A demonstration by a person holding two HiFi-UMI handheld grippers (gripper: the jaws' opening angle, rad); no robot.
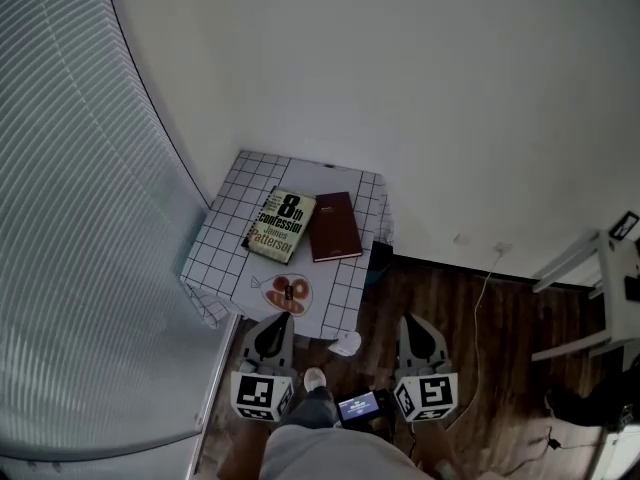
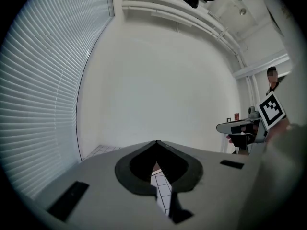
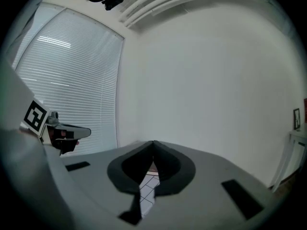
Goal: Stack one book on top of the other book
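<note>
Lying beside maroon book (image 1: 334, 226): paperback (image 1: 280, 225)

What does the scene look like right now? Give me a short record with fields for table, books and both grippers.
table: small, grid-patterned cloth, in the corner beside the blinds
books: green paperback and maroon book, flat, side by side, not stacked
other: small dish near the front edge
left gripper: shut, empty, at the table's near edge
right gripper: shut, empty, over the floor right of the table
</note>
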